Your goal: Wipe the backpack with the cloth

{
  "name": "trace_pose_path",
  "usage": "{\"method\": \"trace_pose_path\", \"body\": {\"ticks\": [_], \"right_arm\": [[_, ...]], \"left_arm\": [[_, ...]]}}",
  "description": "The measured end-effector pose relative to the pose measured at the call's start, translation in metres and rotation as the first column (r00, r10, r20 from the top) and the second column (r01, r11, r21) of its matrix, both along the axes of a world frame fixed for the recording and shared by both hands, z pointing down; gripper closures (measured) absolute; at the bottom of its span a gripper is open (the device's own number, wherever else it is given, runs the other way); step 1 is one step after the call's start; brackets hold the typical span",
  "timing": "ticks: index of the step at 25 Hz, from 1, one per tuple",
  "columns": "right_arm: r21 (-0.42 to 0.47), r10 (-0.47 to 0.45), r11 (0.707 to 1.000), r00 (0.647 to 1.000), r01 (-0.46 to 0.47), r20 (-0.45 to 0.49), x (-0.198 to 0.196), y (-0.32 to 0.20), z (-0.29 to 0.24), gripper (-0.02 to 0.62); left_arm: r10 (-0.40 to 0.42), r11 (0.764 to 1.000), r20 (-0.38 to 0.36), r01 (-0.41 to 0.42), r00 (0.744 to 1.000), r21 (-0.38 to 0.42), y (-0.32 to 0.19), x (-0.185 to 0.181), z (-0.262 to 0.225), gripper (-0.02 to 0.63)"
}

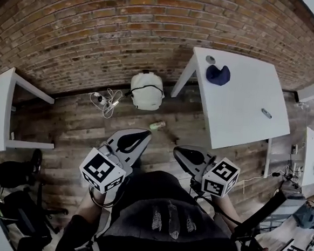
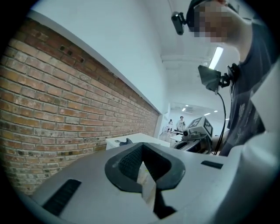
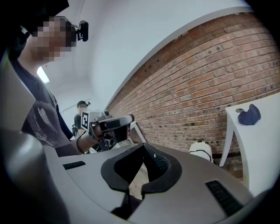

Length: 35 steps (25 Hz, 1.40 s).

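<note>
Now | backpack [image 1: 147,90]: white, rounded, upright | cloth [image 1: 218,74]: dark blue, crumpled | left claw [image 1: 136,138], right claw [image 1: 186,153]: pressed together

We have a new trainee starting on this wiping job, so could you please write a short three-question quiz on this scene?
1. Where is the dark blue cloth? A) on the floor B) on the white table C) hung on the wall
2. True or false: the white backpack stands on the table.
3. Fill in: the right gripper holds ____.
Key: 1 B. 2 False: it sits on the wooden floor against the brick wall. 3 Nothing: its jaws are shut and empty.
</note>
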State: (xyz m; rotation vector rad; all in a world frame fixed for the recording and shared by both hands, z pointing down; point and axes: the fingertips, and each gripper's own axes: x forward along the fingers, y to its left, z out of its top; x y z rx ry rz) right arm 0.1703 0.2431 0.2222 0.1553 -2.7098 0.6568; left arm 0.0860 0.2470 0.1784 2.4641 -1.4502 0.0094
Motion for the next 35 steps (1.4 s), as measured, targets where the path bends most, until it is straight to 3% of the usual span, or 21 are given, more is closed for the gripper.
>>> {"method": "trace_pose_path", "body": {"ticks": [7,14,23,32,35], "right_arm": [[0.072,0.025,0.997,0.992,-0.016,-0.12,-0.04,-0.021,0.01,0.597],[0.216,0.056,0.976,0.966,0.0,-0.254,-0.042,-0.07,0.024,0.597],[0.338,0.088,0.941,0.944,0.027,-0.318,-0.016,-0.177,0.038,0.597],[0.351,0.154,0.935,0.943,-0.043,-0.295,0.045,-0.291,0.046,0.589],[0.347,0.191,0.935,0.929,-0.073,-0.317,0.061,-0.331,0.058,0.457]], "left_arm": [[0.015,1.0,-0.074,-0.014,0.997,0.018,-0.006,-0.052,0.004,0.609],[0.002,1.0,-0.085,-0.001,0.996,0.014,-0.024,-0.059,0.005,0.609],[-0.038,0.999,0.058,0.04,0.998,-0.024,-0.093,-0.056,-0.007,0.609],[-0.055,0.995,0.209,0.07,0.976,-0.065,-0.17,-0.022,-0.011,0.608],[-0.065,0.993,0.254,0.088,0.965,-0.082,-0.183,-0.009,-0.01,0.609]]}}
